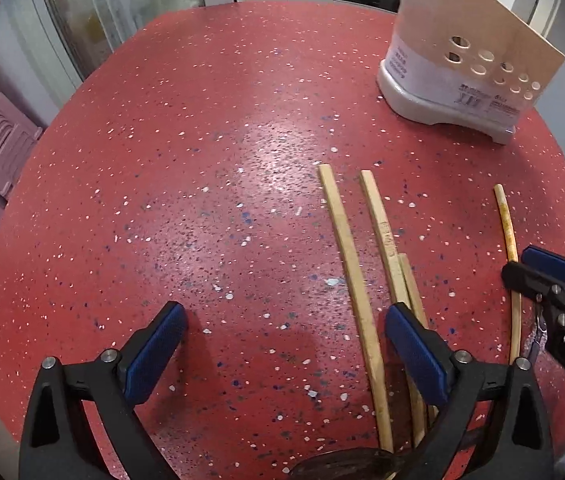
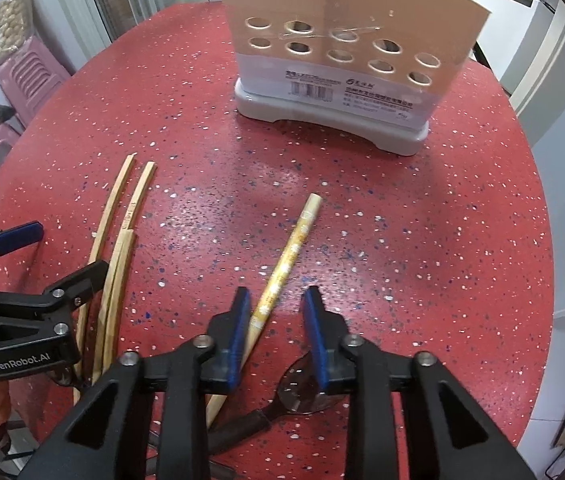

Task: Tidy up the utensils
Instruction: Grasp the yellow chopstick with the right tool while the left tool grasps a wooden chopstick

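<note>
Straddling a patterned yellow chopstick point(image 2: 282, 264), the right tongs point(image 2: 276, 336) stand narrowly parted, blue ribbed pads not pressing it; a dark metal spoon point(image 2: 302, 388) lies beneath the right pad. Left tongs point(image 1: 282, 356) gape wide over the surface, empty, the right pad above three pale, flat-sided wooden chopsticks point(image 1: 356, 276) lying side by side. Red speckled terrazzo-like surface point(image 1: 202, 160), glossy. Farther back stands a beige utensil holder point(image 2: 346, 40) with round perforations, on a grey plastic base, labelled.
</note>
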Motion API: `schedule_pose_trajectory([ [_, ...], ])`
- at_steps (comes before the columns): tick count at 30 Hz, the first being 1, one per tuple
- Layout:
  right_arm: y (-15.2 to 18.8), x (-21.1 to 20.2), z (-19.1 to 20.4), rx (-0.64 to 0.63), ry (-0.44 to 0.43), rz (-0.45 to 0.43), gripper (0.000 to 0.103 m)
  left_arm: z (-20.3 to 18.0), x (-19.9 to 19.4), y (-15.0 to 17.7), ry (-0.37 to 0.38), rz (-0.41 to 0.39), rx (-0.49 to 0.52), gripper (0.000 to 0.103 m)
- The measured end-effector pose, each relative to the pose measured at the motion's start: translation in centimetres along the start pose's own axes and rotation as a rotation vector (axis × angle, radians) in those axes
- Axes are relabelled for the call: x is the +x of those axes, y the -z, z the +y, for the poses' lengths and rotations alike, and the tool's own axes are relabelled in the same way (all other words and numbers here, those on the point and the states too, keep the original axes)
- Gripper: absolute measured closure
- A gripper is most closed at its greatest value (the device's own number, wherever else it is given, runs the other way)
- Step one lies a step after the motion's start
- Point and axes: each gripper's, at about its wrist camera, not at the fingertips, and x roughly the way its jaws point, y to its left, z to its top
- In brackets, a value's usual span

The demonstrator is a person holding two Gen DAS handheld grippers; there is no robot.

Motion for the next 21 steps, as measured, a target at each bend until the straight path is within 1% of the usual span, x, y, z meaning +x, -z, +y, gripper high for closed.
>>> schedule_pose_trajectory([
  [2, 0.0, 0.0, -0.3, 0.0, -0.001, 0.0, 0.086, -0.8, -0.1, -0.4, 0.004, 0.002, 0.018, 0.0],
  [3, 0.0, 0.0, -0.5, 0.002, -0.009, -0.002, 0.087, -1.2, -0.3, -0.5, 0.008, 0.002, 0.035, 0.002],
  [4, 0.1, 0.0, -0.7, 0.008, -0.018, -0.004, 0.089, -1.6, -0.4, -0.6, 0.016, 0.003, 0.048, 0.005],
  [5, 0.1, 0.0, -1.0, 0.012, -0.022, -0.006, 0.092, -2.1, -0.5, -0.8, 0.021, 0.002, 0.056, 0.013],
  [6, 0.1, 0.0, -1.3, 0.023, -0.046, -0.011, 0.095, -2.5, -0.7, -0.9, 0.029, -0.002, 0.073, 0.018],
  [7, 0.1, 0.0, -1.7, 0.036, -0.074, -0.012, 0.095, -3.0, -0.9, -0.9, 0.04, -0.009, 0.088, 0.032],
  [8, 0.2, 0.1, -2.1, 0.054, -0.097, -0.013, 0.095, -3.5, -1.1, -0.9, 0.043, -0.016, 0.104, 0.052],
  [9, 0.3, 0.0, -2.5, 0.07, -0.116, -0.017, 0.095, -3.9, -1.2, -1.0, 0.052, -0.021, 0.116, 0.067],
  [11, 0.5, -0.2, -3.2, 0.095, -0.153, -0.036, 0.095, -4.2, -1.4, -0.9, 0.065, -0.03, 0.118, 0.069],
  [13, 0.7, -0.7, -3.9, 0.109, -0.182, -0.06, 0.095, -4.2, -1.6, -1.0, 0.102, -0.051, 0.093, 0.071],
  [17, 1.0, -2.1, -5.3, 0.132, -0.243, -0.123, 0.095, -3.0, -2.6, -0.7, 0.136, -0.104, 0.051, 0.071],
  [21, 1.2, -4.2, -6.5, 0.144, -0.296, -0.202, 0.095, -1.7, -4.6, -0.4, 0.165, -0.19, 0.003, 0.071],
])
